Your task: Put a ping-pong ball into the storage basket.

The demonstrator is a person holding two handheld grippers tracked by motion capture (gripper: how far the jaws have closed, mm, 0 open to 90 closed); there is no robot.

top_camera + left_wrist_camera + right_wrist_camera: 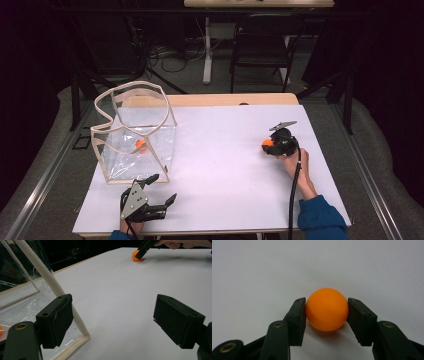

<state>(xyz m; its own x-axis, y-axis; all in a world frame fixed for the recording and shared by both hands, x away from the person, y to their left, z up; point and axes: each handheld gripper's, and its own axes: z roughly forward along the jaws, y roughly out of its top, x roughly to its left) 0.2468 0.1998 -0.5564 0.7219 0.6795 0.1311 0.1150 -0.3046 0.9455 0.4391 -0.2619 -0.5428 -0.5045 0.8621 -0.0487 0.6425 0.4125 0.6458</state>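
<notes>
Right gripper: the black two-jaw right gripper (327, 312) is clamped on a small round orange plastic ball (327, 309); both pads press on the ball's sides in the right gripper view.
Ball and gripper: the ball sits squarely between the two jaw tips, touching each, with its far half standing out past them.
Ball's place: in the high view the orange ball (268, 142) lies at the right side of the white table sheet (225, 165), at the front of the right gripper (272, 145), low at the surface; whether it is resting on the sheet or just off it cannot be told.
Ball's direction: it is a sphere, so it has no long axis and no facing.
Left gripper: the black left gripper (161, 189) sits at the near left edge of the table, its jaws spread wide with nothing between them.
Nearby: a clear plastic bag with cream piping (135, 132) stands just beyond the left gripper, and a second orange ball (141, 145) lies inside it.
Seen from the left gripper: the held ball (136, 255) is far off across the sheet.
</notes>
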